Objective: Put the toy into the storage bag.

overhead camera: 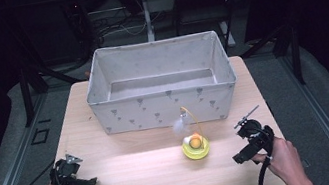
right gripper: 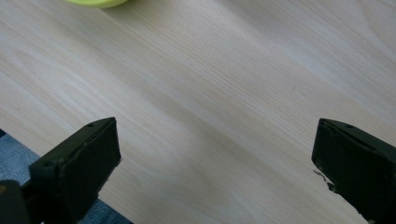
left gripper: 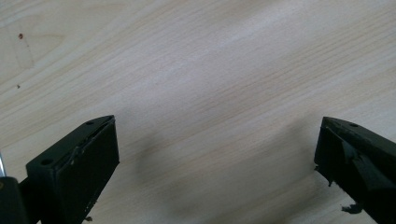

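The toy (overhead camera: 195, 144) is a small round yellow-green dish with an orange ball sitting in it; a thin yellow wire arches up from it and carries a pale fluffy tuft at its tip. It stands on the wooden table (overhead camera: 131, 179), in front of the grey fabric box (overhead camera: 164, 103) and apart from its near wall.

From the right gripper (overhead camera: 243, 152) the toy lies to the left and a little farther away, near but not touching. From the left gripper (overhead camera: 84, 184) it sits well off to the right, with bare wood between.

Both grippers have their jaws spread wide with nothing between them; each is held in a hand low over the near edge of the table.

The high view gives the whole toy, the box and both hands. The right gripper (right gripper: 212, 154) view catches just a sliver of the toy's yellow-green rim (right gripper: 95, 2) at its top edge, beyond the jaws, plus a corner of blue-grey floor (right gripper: 11, 149) past the table edge. The left gripper (left gripper: 217, 149) view has plain wood grain between its jaws.
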The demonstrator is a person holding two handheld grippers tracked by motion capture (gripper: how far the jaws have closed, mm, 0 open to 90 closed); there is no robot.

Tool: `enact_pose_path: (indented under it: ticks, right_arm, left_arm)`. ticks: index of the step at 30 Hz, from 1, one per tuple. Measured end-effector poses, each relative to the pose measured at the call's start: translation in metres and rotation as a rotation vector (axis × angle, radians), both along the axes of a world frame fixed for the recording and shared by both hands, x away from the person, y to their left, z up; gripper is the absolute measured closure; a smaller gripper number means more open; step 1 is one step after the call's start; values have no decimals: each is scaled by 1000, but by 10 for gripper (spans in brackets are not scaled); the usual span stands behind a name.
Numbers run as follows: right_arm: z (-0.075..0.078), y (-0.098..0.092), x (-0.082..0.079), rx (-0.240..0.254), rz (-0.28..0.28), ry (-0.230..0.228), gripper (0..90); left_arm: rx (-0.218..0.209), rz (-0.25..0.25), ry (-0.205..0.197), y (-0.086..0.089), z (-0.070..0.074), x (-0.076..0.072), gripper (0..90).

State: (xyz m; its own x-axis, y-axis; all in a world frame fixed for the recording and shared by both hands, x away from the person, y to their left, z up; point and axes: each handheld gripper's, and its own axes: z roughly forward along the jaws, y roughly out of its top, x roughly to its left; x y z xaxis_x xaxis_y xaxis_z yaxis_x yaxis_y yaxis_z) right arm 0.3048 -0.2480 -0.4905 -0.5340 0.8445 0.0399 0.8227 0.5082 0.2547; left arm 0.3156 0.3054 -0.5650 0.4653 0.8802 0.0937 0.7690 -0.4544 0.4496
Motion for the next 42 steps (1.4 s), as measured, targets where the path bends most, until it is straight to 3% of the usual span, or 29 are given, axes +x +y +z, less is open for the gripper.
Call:
enact_pose_path:
  ticks: [4, 6, 13, 29, 42]
  right_arm:
    - [6, 6, -2, 33, 10, -10, 0]
    - [10, 9, -2, 22, 30, -3, 0]
    - [20, 26, -2, 56, 73, -3, 11]
    - [48, 72, 14, 32, 215, -15, 0]
    - [67, 93, 35, 38, 252, -31, 194]
  left_arm:
    - [5, -9, -6, -2, 0, 0, 0]
    - [3, -8, -5, -3, 0, 0, 0]
    - [4, -16, -2, -3, 0, 0, 0]
    - [-4, -28, -1, -7, 0, 0, 0]
    - [-2, -42, 4, -8, 0, 2, 0]
